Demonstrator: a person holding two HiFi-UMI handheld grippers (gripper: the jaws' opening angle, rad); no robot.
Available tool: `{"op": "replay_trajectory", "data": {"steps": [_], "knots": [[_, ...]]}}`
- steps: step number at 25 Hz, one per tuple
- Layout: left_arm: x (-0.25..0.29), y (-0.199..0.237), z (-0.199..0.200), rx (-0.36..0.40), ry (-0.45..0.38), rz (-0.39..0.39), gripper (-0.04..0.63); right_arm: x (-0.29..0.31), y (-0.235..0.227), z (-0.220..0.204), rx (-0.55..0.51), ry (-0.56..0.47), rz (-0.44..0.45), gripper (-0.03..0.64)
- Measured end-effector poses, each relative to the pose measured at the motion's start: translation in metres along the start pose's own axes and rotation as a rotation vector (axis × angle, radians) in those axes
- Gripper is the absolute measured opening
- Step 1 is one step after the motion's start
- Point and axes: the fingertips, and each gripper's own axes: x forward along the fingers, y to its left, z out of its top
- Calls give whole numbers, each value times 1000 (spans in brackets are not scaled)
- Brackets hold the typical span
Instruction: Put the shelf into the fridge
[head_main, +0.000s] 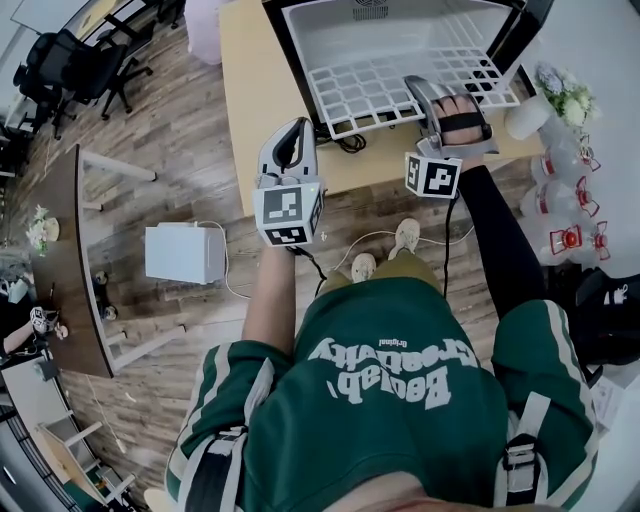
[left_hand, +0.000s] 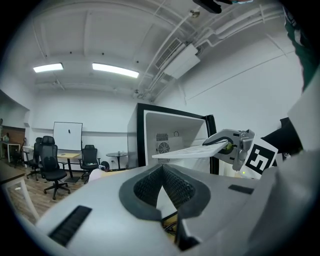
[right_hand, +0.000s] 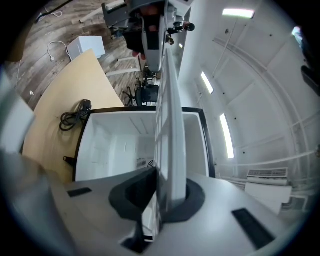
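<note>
A white wire shelf sticks out of the open mini fridge, its far part inside the white cavity. My right gripper is shut on the shelf's front right edge. In the right gripper view the shelf runs edge-on between the pads of the right gripper toward the fridge interior. My left gripper hangs below and left of the fridge, over the table edge, shut and holding nothing. In the left gripper view the left gripper has its pads together, and the shelf is level in front of the fridge.
The fridge stands on a light wooden table with a coiled black cable at its front. A white box sits on the floor to the left. Bottles, a white cup and flowers stand at the right.
</note>
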Motion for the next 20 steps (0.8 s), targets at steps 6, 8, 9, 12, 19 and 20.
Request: {"op": "replay_trajectory", "data": {"steps": [6,8,9,12,19,20], "knots": [[0,0,-1,-9,-1,9,0,4,3,-3,-11,31,4,32],[-1,-2,-1,-9,-1,10,0,6,3,-3,-12,45,5,32],[-1,-3,-1,-8,0,10,0,7,3,-3,-12,52,5,32],[-1,-4,-2,-6,2,10,0,13,4,-2,-15,75,2,32],[-4,1,-1,-5,3,18,0,24,14,-1,-47,110,7,32],[-5,2,-1,-5,2,18,0,25,14,-1,-47,113,1,32]]}}
